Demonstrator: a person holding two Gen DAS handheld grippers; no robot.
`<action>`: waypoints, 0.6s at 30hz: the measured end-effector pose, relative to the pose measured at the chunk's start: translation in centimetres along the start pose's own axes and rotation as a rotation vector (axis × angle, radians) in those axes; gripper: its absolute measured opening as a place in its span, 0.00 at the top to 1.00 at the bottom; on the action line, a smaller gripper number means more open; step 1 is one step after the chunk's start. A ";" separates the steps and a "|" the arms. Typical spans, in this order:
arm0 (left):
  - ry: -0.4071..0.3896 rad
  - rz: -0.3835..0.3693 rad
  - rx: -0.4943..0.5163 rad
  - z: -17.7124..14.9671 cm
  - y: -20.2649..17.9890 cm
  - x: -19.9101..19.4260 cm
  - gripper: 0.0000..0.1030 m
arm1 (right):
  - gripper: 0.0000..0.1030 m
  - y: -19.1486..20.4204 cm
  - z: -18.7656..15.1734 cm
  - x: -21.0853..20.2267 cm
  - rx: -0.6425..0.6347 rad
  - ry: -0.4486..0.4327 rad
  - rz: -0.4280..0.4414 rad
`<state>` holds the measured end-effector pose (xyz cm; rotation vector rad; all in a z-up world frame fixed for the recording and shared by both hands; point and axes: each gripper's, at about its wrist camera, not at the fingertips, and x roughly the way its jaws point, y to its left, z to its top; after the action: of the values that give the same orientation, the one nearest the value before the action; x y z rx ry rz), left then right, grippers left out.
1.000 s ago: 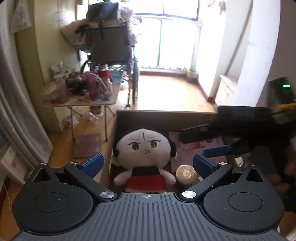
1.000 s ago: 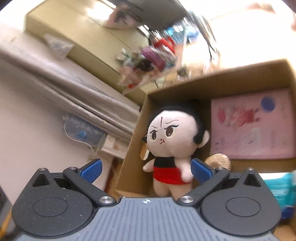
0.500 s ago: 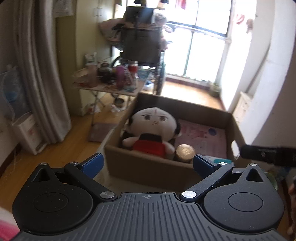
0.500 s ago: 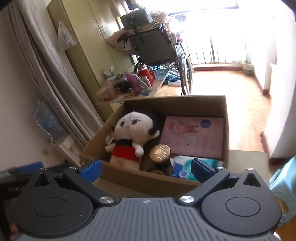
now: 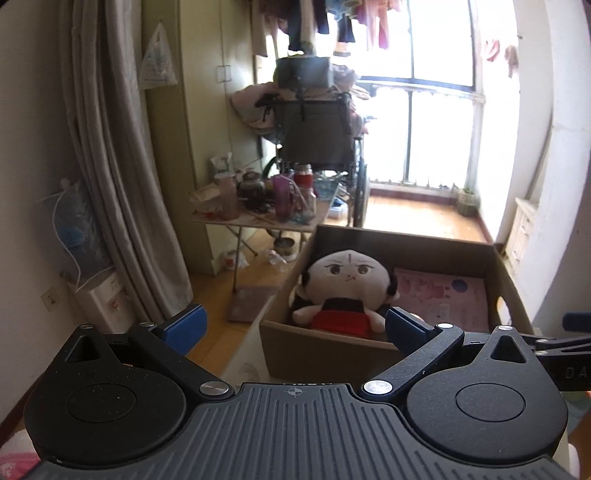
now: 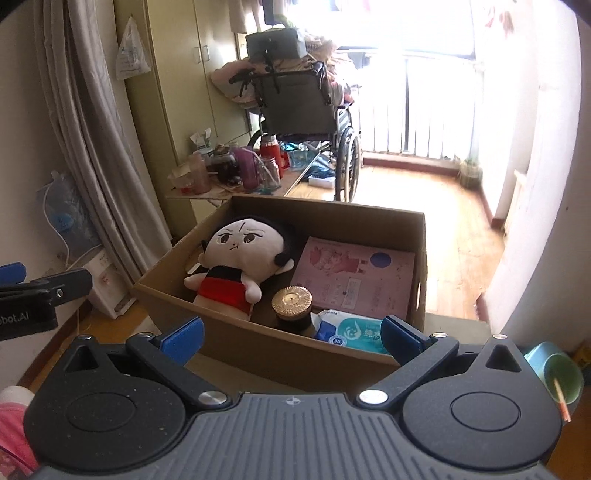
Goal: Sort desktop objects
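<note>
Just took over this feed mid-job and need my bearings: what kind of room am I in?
It looks like a lived-in room of a home, not a lab: a wheelchair piled with belongings, a cluttered folding table, curtains and laundry hanging by the window.

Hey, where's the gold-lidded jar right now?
In the right wrist view the gold-lidded jar stands inside the cardboard box near its front wall, between the plush doll and the wet wipes pack.

Red-and-black doll (image 6: 236, 266), pink book (image 6: 354, 277)
</note>
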<state>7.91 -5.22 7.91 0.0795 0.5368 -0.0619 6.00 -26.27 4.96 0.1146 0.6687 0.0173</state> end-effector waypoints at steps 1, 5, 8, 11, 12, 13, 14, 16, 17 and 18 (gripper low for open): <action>0.017 -0.007 -0.008 0.0 0.1 0.3 0.00 | 0.00 0.1 0.0 0.0 0.000 0.000 -0.016; 0.134 -0.023 -0.045 0.0 0.4 2.0 0.00 | 0.00 0.4 -0.2 0.0 0.013 0.007 -0.093; 0.168 0.000 -0.027 -0.5 0.2 2.7 0.00 | 0.00 0.2 -0.3 0.3 0.031 0.024 -0.123; 0.196 -0.030 -0.030 -0.7 0.1 3.2 0.00 | 0.00 -0.1 -0.3 0.7 0.054 0.051 -0.138; 0.197 -0.041 -0.037 -0.8 0.1 3.2 0.00 | 0.00 -0.1 -0.3 0.9 0.059 0.062 -0.148; 0.198 -0.044 -0.039 -0.8 0.0 3.2 0.00 | 0.00 -0.1 -0.3 1.1 0.062 0.072 -0.157; 0.200 -0.039 -0.037 -0.9 -0.2 3.1 0.00 | 0.00 -0.1 -0.4 1.3 0.065 0.081 -0.166; 0.203 -0.032 -0.026 -0.8 -0.5 3.1 0.00 | 0.00 -0.1 -0.6 1.6 0.063 0.093 -0.192; 0.207 -0.032 -0.019 -0.9 -0.7 3.2 0.00 | 0.00 -0.1 -0.7 1.7 0.055 0.097 -0.206; 0.211 -0.033 -0.016 -0.9 -0.9 3.2 0.00 | 0.00 0.0 -0.8 1.8 0.047 0.101 -0.212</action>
<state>10.16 -6.14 5.44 0.0620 0.7490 -0.0818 6.90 -26.11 3.21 0.0877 0.7798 -0.1972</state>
